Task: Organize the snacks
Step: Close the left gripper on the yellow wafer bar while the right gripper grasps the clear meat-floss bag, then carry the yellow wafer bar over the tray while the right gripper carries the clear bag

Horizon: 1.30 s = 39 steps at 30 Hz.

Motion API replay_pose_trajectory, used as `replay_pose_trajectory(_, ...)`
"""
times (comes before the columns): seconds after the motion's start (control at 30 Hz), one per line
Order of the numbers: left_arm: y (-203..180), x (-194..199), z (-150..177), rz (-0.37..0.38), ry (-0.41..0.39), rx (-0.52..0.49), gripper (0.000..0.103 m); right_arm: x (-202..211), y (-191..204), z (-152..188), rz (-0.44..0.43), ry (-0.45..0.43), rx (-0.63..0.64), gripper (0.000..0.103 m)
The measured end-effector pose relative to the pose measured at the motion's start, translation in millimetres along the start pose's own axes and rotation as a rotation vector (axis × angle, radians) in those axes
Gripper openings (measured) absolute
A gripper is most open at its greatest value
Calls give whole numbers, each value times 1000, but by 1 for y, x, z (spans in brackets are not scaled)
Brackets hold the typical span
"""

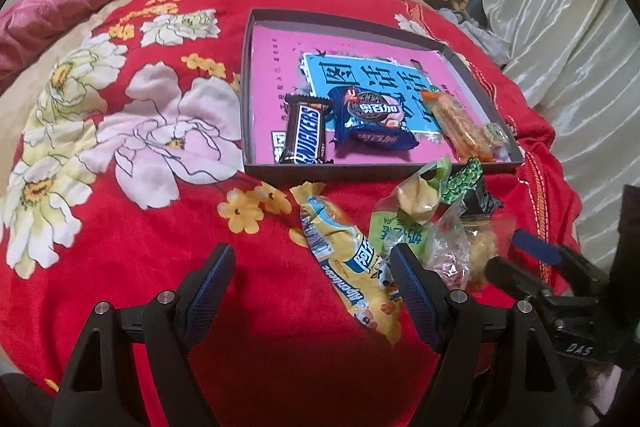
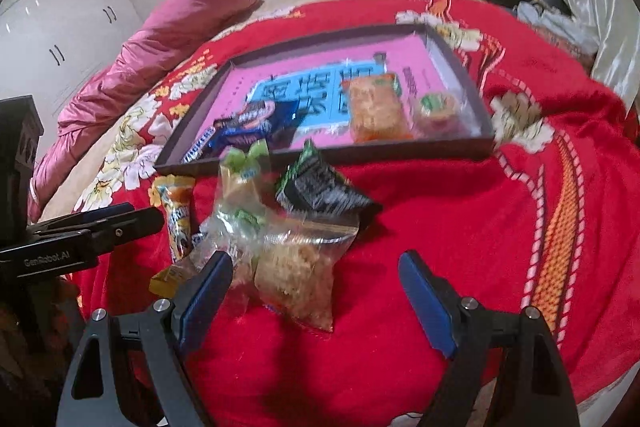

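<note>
Left wrist view: both grippers hang with jaws wide apart over a pile of snacks on a red flower blanket [image 1: 140,227].

The left gripper [image 1: 312,291] holds nothing; a long yellow snack pack [image 1: 352,263] lies between its fingers. The right gripper [image 2: 316,291] holds nothing too, with a clear bag of crumbly snack [image 2: 304,275] between its fingers. At 12 o'clock from the pile sits a flat dark box [image 1: 360,169], its near edge just beside the pile. Inside are a Snickers bar [image 1: 304,135], a blue cookie pack [image 1: 372,119] and an orange cracker pack [image 1: 460,123]. The far half of the box shows bare pink floor.
</note>
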<state>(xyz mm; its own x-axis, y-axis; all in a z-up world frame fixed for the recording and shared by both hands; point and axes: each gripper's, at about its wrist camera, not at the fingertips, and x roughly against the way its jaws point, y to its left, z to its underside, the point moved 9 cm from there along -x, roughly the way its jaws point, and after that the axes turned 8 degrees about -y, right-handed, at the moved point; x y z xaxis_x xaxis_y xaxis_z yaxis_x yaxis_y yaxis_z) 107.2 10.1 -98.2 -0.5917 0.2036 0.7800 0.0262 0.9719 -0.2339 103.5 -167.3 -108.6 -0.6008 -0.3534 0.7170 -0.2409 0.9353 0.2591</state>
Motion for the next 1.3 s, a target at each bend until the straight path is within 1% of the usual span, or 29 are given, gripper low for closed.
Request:
replay_pose_trajectory(0.13,0,-5,4,8,17,8,81,-11,-1,7,-10,29,-30,83)
replay_pose_trajectory(0.27,-1,-10,6,10,28,8,81,-18,-5,6,-12,25,-48,71)
replay_pose_trajectory(0.33,-2,-13,8,10,33,8,81,-20,-3,6,-16,28,-35,68)
replay_pose_trajectory(0.43,-3,-17,9,10,37,6,81,-27,9,8,-25,34,18,57)
replay_pose_trajectory(0.47,-4,-18,8,12,36,8,81,-28,13,10,-31,42,32,51)
replay_pose_trajectory(0.5,-4,-19,8,12,37,13,81,-30,17,12,-36,49,46,49)
replay_pose_trajectory(0.63,-3,-24,7,15,35,34,81,-32,24,12,-27,41,106,48)
replay_pose_trajectory(0.8,0,-31,4,37,35,90,81,-24,21,9,-50,21,102,46)
replay_pose_trajectory(0.9,2,-35,3,55,42,140,79,-19,18,7,-58,12,90,46)
replay_pose_trajectory(0.97,4,-37,2,53,42,156,66,-18,17,5,-59,4,82,46)
replay_pose_trajectory(1.0,5,-38,1,50,37,157,52,-16,17,3,-61,-2,79,46)
replay_pose_trajectory(1.03,6,-39,0,55,35,161,34,-15,17,2,-63,-7,76,46)
replay_pose_trajectory(1.07,7,-42,0,61,42,165,29,-13,17,1,-66,-12,72,46)
replay_pose_trajectory(1.13,8,-45,0,70,47,170,27,-10,17,0,-64,-20,76,46)
replay_pose_trajectory(1.3,7,-39,-1,113,39,186,26,-3,17,-6,-65,-44,71,46)
